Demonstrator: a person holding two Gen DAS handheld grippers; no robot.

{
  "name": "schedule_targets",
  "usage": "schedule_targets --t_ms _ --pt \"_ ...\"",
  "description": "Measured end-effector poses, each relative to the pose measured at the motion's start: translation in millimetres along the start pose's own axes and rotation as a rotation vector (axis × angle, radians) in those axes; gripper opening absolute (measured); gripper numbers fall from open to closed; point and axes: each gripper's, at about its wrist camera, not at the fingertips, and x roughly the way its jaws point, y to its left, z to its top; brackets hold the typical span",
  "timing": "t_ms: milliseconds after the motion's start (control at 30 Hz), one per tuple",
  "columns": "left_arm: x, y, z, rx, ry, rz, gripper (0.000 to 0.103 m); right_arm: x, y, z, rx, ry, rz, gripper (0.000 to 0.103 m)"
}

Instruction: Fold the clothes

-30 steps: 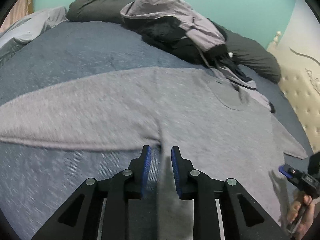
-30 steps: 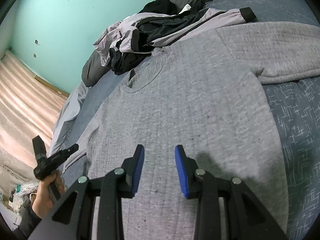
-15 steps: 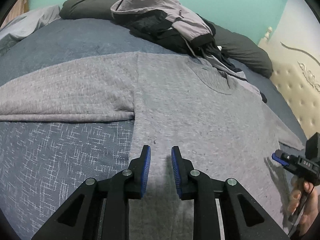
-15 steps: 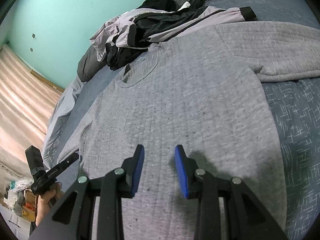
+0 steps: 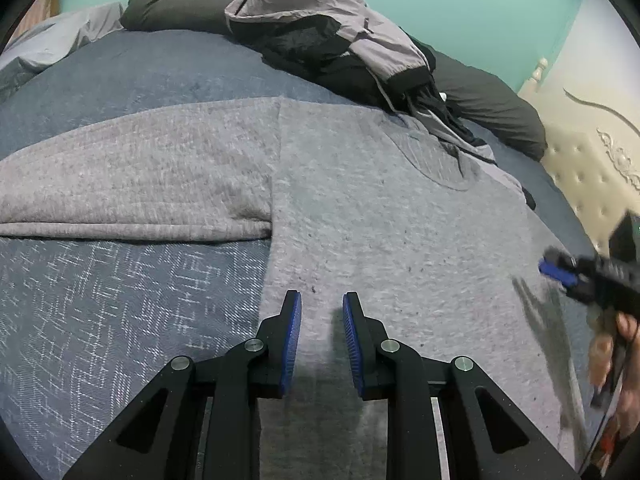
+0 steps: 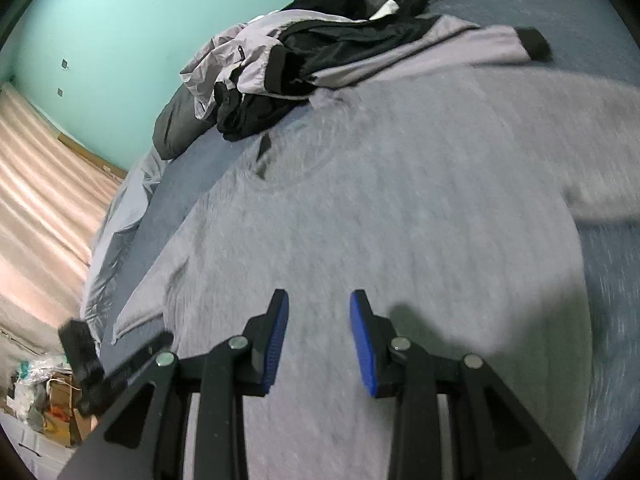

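A grey sweater [image 5: 400,220] lies spread flat on the bed, front up, collar toward the far pile. One sleeve [image 5: 140,184] stretches out to the left. My left gripper [image 5: 322,300] hovers low over the sweater's body near its left side edge, open by a narrow gap with nothing between the pads. My right gripper [image 6: 319,300] hangs over the middle of the sweater [image 6: 400,220], open and empty; its view is blurred. Each gripper shows in the other's view, the right gripper [image 5: 560,272] at the right edge in a hand, the left gripper [image 6: 120,364] at lower left.
A crumpled grey and black jacket [image 5: 328,40] lies past the sweater's collar, partly on dark pillows [image 5: 180,4]. The blue patterned bedspread [image 5: 120,300] shows to the left. A padded cream headboard [image 5: 592,184] stands at right. Bags and clutter [image 6: 40,400] lie on the floor beside the bed.
The left gripper has sunk closer to the sweater, then held still. The right gripper has swept sideways over the sweater, blurring its view, and stands higher and nearer in the left wrist view.
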Motion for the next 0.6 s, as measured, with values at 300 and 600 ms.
schedule_targets --t_ms 300,600 --pt "-0.6 9.8 5.7 -0.043 -0.008 -0.019 0.023 62.1 29.5 89.1 0.019 0.046 0.041 0.032" --pt "0.8 16.6 11.9 -0.070 -0.018 -0.031 0.023 147.2 78.9 152.8 -0.072 0.118 0.035 0.032"
